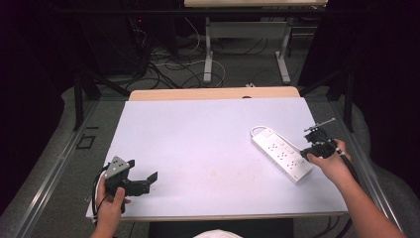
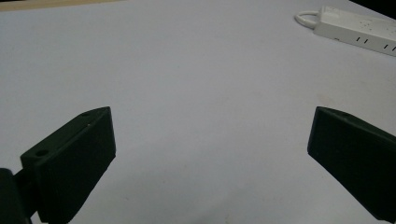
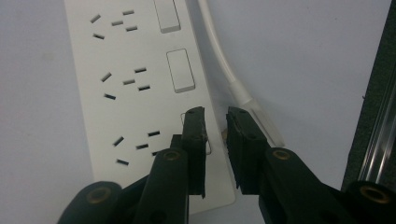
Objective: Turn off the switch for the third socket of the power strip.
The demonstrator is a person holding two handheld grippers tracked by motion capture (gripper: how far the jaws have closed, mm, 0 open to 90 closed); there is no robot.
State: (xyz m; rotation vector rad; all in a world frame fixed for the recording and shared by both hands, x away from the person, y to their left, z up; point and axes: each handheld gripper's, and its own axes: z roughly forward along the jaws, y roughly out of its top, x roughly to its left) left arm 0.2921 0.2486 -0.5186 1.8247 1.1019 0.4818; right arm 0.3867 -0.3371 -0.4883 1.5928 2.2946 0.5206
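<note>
- The power strip (image 3: 140, 93) is a long white block of smooth plastic with dark slot sockets and flat rocker switches; a white cord (image 3: 233, 79) curves along its side.
- Its long axis runs straight away from the right gripper (image 3: 215, 116), near end under the jaws.
- Those jaws stand narrow, straddling the strip's cord-side edge, nothing clamped.
- The left gripper (image 2: 210, 135) stands wide open over bare white table (image 2: 187, 70), the strip far beyond its right jaw.

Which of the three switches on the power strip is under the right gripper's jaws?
The nearest switch on the strip, partly hidden by the right gripper; the other two lie uncovered beyond.
</note>
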